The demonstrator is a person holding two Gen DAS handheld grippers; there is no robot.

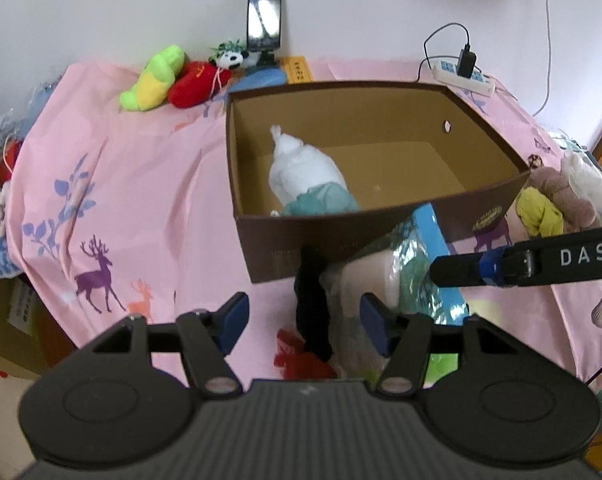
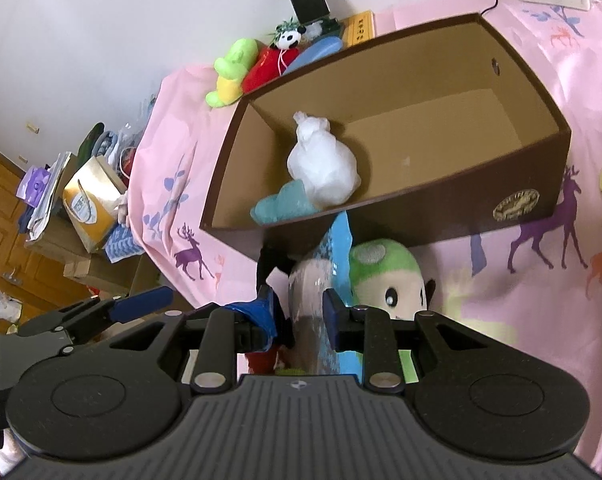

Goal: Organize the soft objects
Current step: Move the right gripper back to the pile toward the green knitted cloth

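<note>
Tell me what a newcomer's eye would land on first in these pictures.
The open brown box in the middle of the pink deer-print cloth, with a white bundle and a teal cloth inside. Nearer, the right gripper pinches a shiny blue packet beside a green-capped plush.

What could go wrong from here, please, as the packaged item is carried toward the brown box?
1. The right tongs pinch only the crinkly edge of the blue packet; it may slip.
2. The packet sits below the box front wall and could catch on it.
3. The left tongs, open, straddle a black cloth that might snag.
</note>
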